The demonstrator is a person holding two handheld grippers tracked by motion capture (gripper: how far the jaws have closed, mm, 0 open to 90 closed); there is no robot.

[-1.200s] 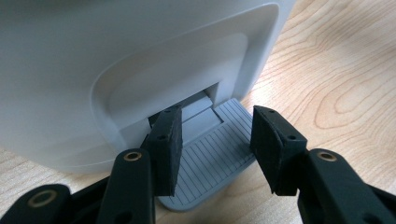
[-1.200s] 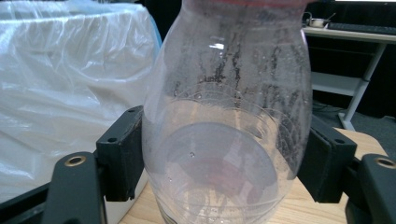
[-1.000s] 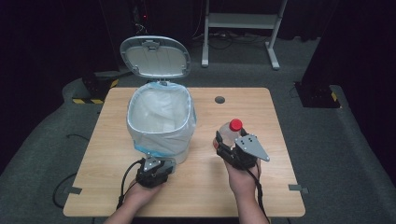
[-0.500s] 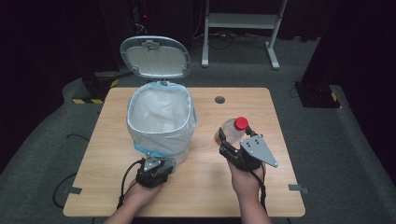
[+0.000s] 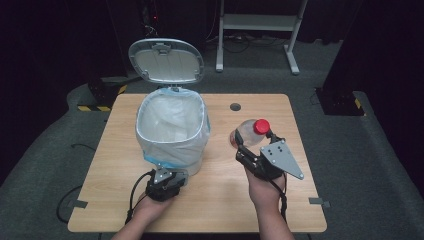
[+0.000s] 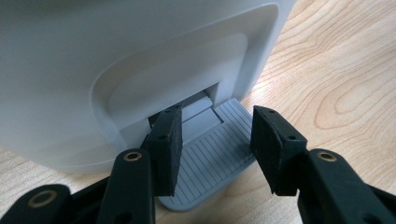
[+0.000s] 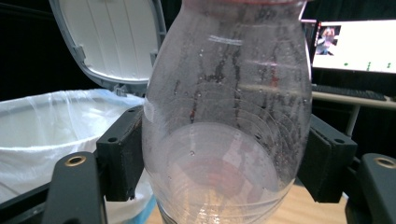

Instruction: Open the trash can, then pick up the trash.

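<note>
A dark room is surrounding the worktop (image 5: 220, 200). At frame centre-right, the right gripper (image 5: 252, 145) fingers are clamping the bottle (image 5: 250, 131); left gripper (image 5: 167, 176) fingers, half-open, are pressing the pedal (image 6: 210, 154). Carry it over the bin (image 5: 172, 125) before releasing.

Red-capped bottle (image 5: 251, 132) in right gripper (image 5: 254, 150) beside open bin (image 5: 172, 131)

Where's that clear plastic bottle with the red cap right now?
In the high view, the clear plastic bottle with the red cap is held in the right gripper, right of the white lined pedal bin.
</note>
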